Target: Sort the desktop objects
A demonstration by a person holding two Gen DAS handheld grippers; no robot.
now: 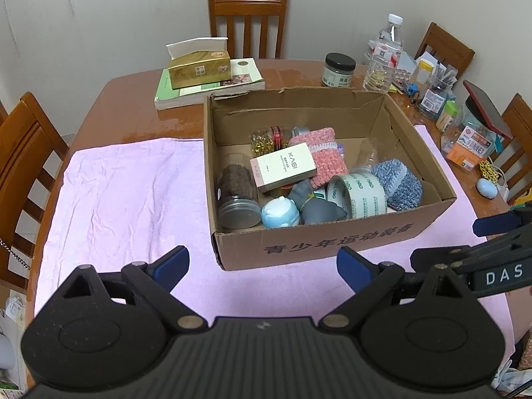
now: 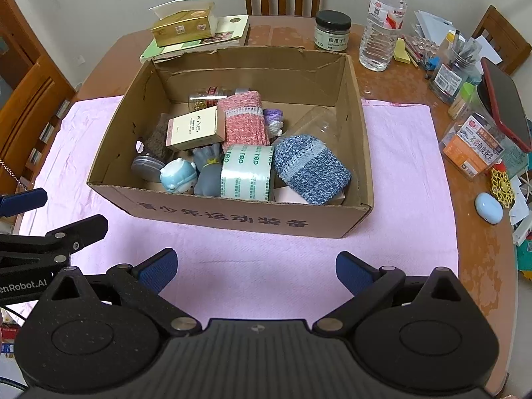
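I see both tools hovering over the pink cloth (image 1: 133, 193), nothing gripped: the left gripper (image 1: 262, 266) and the right gripper (image 2: 256, 271) stand with jaws spread wide. The brown cardboard box (image 2: 232, 214) sits on the cloth, filled with a blue knitted roll (image 2: 309, 169), a clear tape roll (image 2: 247, 171) and a white KASI carton (image 1: 284, 166). Only my right view shows a purple knitted piece (image 2: 274, 118) behind the pink knitted roll (image 2: 246, 119) — my left view shows the brown-filled jar with its metal lid (image 1: 237, 196) whole.

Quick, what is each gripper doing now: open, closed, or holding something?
Left gripper: open, fingers wide apart, holding nothing.
Right gripper: open, fingers wide apart, holding nothing.
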